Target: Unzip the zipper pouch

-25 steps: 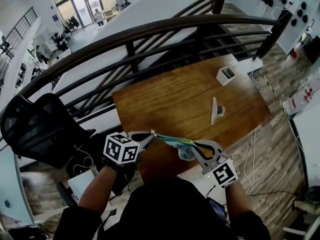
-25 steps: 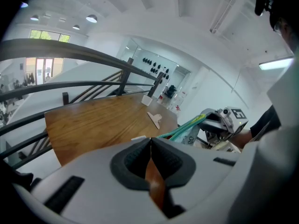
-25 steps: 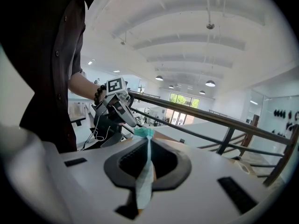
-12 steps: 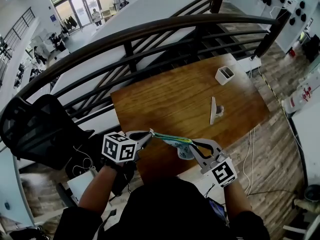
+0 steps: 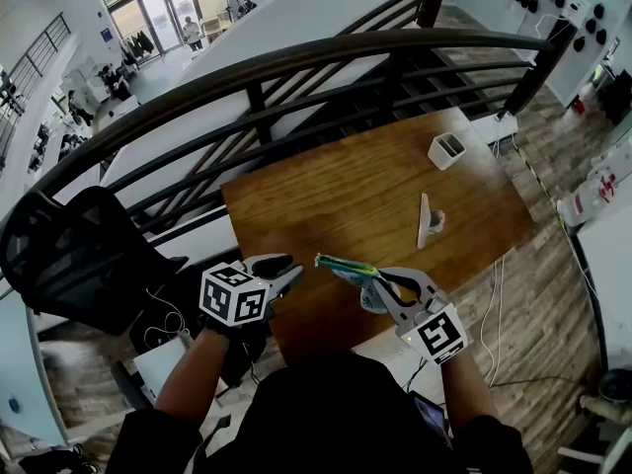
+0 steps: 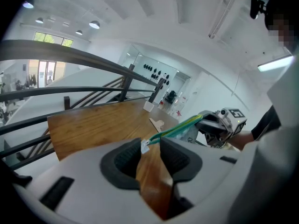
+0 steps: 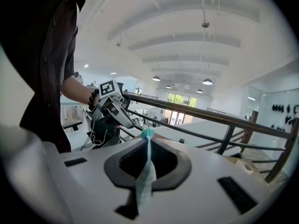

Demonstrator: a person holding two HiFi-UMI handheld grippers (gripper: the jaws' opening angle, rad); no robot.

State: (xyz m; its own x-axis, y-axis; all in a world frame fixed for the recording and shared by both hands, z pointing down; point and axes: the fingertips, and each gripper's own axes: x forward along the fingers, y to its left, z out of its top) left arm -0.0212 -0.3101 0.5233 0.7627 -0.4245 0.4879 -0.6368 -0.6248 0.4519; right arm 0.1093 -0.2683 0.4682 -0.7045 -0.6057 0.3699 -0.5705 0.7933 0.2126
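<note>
The zipper pouch [image 5: 348, 267] is a thin green and teal strip held edge-on over the table's near edge. My right gripper [image 5: 380, 286] is shut on its right end; in the right gripper view the teal fabric [image 7: 147, 169] runs pinched between the jaws of the right gripper [image 7: 148, 146]. My left gripper [image 5: 286, 270] has just been opening its jaws. They stand apart, and the pouch's small white tab [image 6: 145, 146] hangs free at the tips of the left gripper [image 6: 150, 149], with neither pad pressing it. The pouch [image 6: 180, 129] stretches from there to the right gripper [image 6: 212, 127].
A wooden table [image 5: 336, 191] lies ahead with a small white box [image 5: 446, 149] at its far right and a pale flat object [image 5: 425, 220] near the middle. A black curved railing [image 5: 296, 62] borders the far side. A black chair [image 5: 79, 255] stands at the left.
The left gripper's jaws have opened and let go of the pouch's left end. That end now hangs free, a little apart from the left tips. The right gripper keeps its hold.
</note>
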